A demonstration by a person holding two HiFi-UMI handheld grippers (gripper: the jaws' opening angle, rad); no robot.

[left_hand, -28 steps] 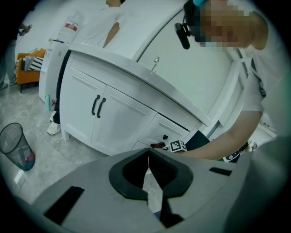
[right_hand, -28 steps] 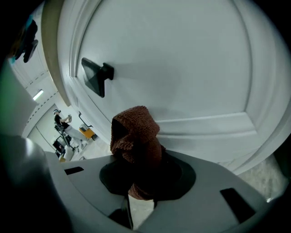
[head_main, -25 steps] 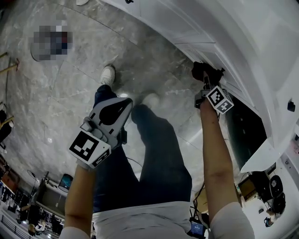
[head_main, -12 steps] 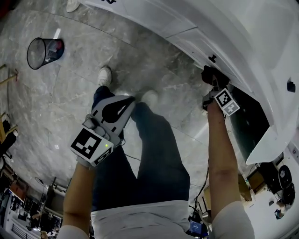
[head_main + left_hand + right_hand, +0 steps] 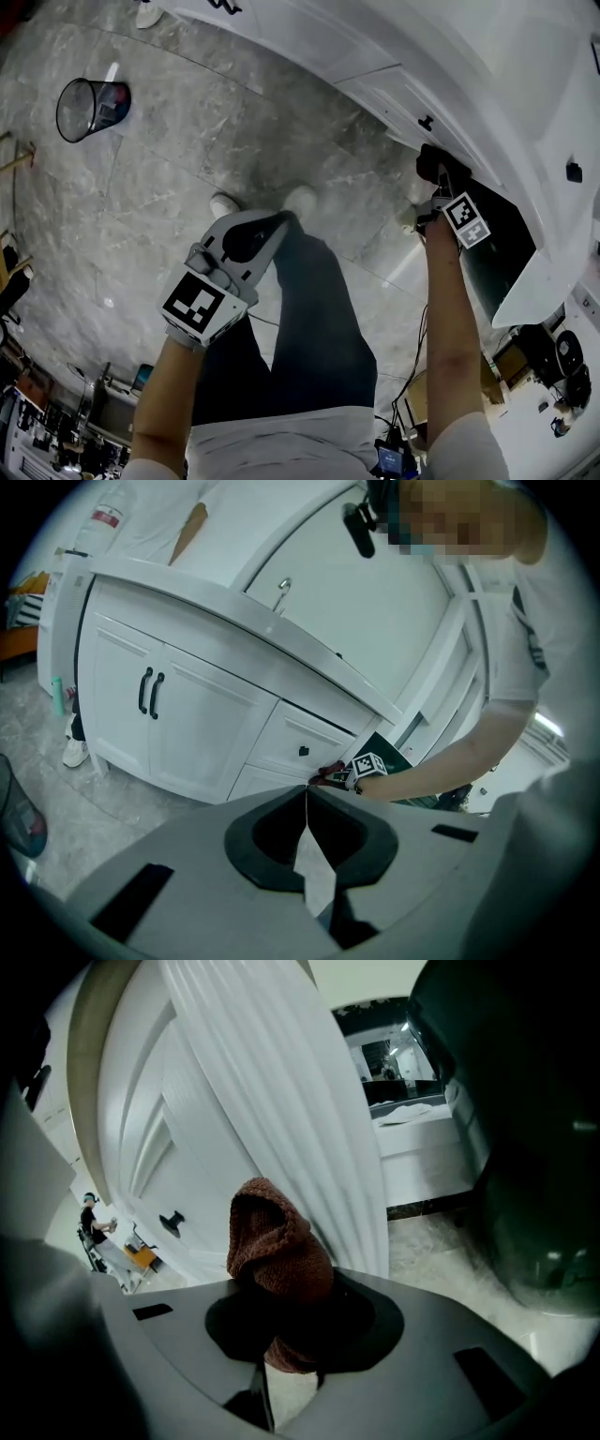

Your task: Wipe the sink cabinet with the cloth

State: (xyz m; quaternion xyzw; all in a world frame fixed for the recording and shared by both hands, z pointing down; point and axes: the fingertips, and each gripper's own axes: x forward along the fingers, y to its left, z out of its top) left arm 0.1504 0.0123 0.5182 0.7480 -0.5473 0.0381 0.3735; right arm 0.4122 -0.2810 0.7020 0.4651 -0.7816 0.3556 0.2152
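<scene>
Right gripper point(image 5: 289, 1309) clenches the bunched rust-brown knitted cloth point(image 5: 278, 1241) at the white fluted sink cabinet point(image 5: 272, 1082); left gripper point(image 5: 306, 803) hangs closed, empty; hard rubbing could tug the cloth loose.

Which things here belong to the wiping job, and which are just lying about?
Part of the job:
- brown cloth, clamped in the right gripper
- white sink cabinet, right in front of the cloth

Not in use:
- wire wastebasket on the floor
- faucet
- left gripper, shut on nothing, away from the cabinet
</scene>
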